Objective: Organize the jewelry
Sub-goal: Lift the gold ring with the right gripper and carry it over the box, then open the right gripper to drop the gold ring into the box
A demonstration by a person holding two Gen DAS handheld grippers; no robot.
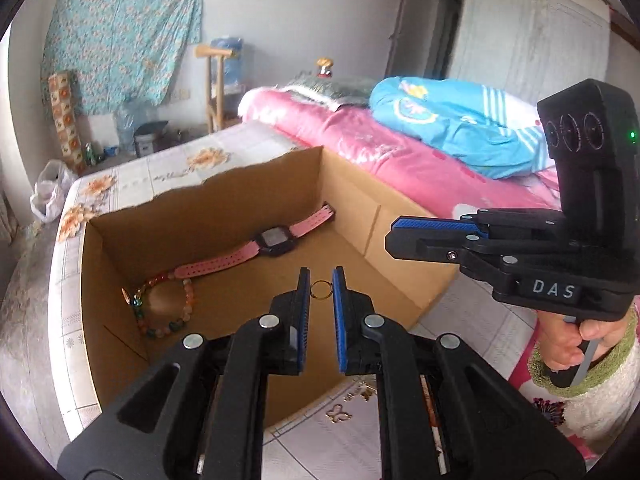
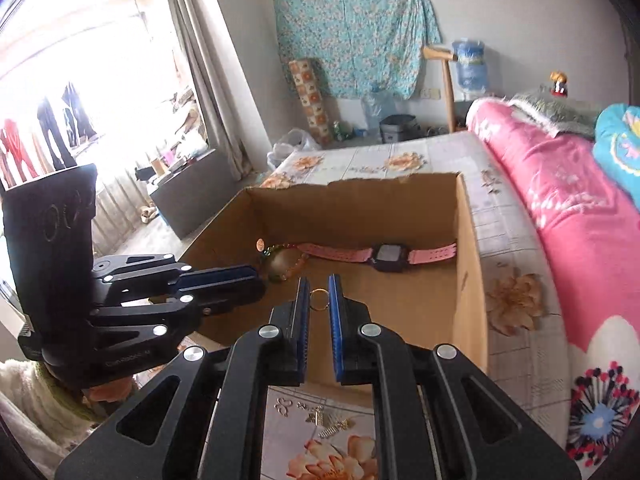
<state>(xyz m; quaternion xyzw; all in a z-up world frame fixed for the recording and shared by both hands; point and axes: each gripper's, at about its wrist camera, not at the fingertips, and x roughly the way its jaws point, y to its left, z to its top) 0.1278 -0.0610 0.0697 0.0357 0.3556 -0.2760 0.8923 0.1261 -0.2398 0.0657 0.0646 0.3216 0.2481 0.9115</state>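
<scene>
A small gold ring (image 1: 320, 290) is pinched between the blue pads of my left gripper (image 1: 321, 280), above the open cardboard box (image 1: 352, 200). My right gripper (image 2: 319, 286) is shut on a second gold ring (image 2: 319, 300) over the same box (image 2: 474, 280). On the box floor lie a pink-strapped watch (image 1: 274, 240) (image 2: 390, 258) and a beaded bracelet (image 1: 168, 308) (image 2: 284, 264). The right gripper (image 1: 394, 236) shows side-on over the box's right wall. The left gripper (image 2: 258, 280) reaches in from the left. Neither side view shows the held ring.
The box rests on a bed with a floral sheet (image 2: 516, 240). A pink quilt (image 1: 400, 160) and blue clothing (image 1: 460, 120) lie to its right. Small metal pieces (image 2: 330, 422) lie on the sheet in front of the box. A person's hand (image 1: 580, 344) holds the right gripper's handle.
</scene>
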